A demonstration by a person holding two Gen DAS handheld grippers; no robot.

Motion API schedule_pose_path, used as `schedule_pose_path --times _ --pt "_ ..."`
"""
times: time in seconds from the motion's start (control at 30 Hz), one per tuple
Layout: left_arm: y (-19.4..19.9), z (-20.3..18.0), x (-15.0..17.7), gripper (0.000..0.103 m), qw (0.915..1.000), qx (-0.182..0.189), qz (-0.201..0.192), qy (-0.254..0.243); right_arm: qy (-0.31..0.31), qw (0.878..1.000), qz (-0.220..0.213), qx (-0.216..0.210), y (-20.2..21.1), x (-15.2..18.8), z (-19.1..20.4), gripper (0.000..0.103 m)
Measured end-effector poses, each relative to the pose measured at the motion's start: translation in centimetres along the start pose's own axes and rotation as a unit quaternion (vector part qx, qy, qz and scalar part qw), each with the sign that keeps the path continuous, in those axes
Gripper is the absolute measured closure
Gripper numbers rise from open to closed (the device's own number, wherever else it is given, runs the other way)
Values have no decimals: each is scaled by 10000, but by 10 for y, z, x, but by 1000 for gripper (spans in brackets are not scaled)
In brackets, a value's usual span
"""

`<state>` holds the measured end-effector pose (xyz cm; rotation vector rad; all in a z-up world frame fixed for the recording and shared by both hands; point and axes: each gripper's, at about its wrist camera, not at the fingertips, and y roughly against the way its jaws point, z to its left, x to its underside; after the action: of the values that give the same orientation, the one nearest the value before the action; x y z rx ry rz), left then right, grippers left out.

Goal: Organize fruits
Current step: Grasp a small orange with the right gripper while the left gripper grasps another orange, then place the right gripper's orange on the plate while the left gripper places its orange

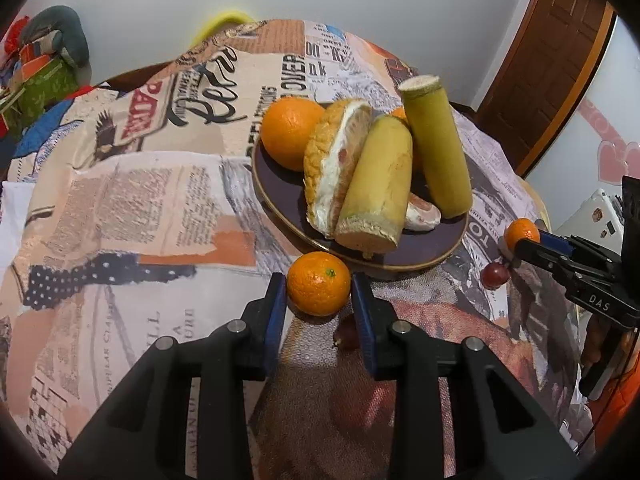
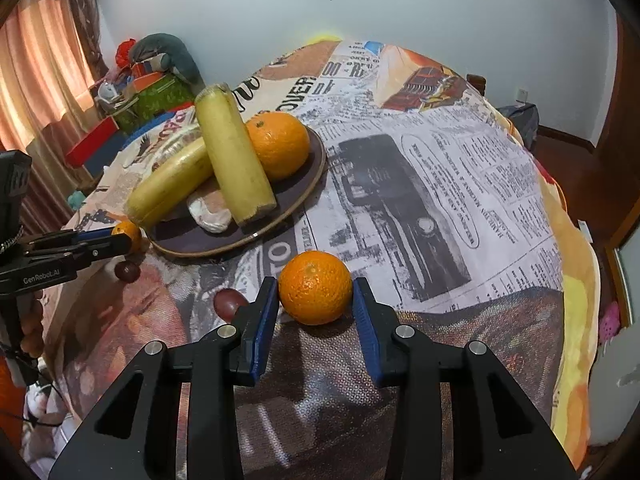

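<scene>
A dark purple plate holds a large orange, a pomelo wedge, two yellow-green cane pieces and a peeled segment. My left gripper is open around a small tangerine on the cloth just before the plate; it also shows in the right wrist view. My right gripper is open around another tangerine, right of the plate; it also shows in the left wrist view. The pads stand at the fruits' sides.
Two dark red grapes lie on the cloth: one beside my right gripper, one under my left gripper. The newspaper-print tablecloth covers a round table. Boxes and a plush stand beyond the far left.
</scene>
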<state>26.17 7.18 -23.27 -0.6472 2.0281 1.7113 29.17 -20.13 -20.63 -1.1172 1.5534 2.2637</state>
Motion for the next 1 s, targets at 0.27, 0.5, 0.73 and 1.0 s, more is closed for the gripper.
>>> schedule_pose_path --times 0.27,0.5,0.73,1.0 --pt "12 13 -17 70 9995 -127 -258 87 49 9998 -199 -24 0 -18 4 69" --pt "10 22 -34 70 9990 -196 -378 105 218 9992 -326 -60 -8 -37 11 69" --pt "-4 27 -59 70 9987 -273 -431 52 374 9986 -375 -36 -24 -56 17 69" --pt "-23 31 -72 70 9993 -165 -311 97 410 9987 -307 -62 -38 -64 17 69"
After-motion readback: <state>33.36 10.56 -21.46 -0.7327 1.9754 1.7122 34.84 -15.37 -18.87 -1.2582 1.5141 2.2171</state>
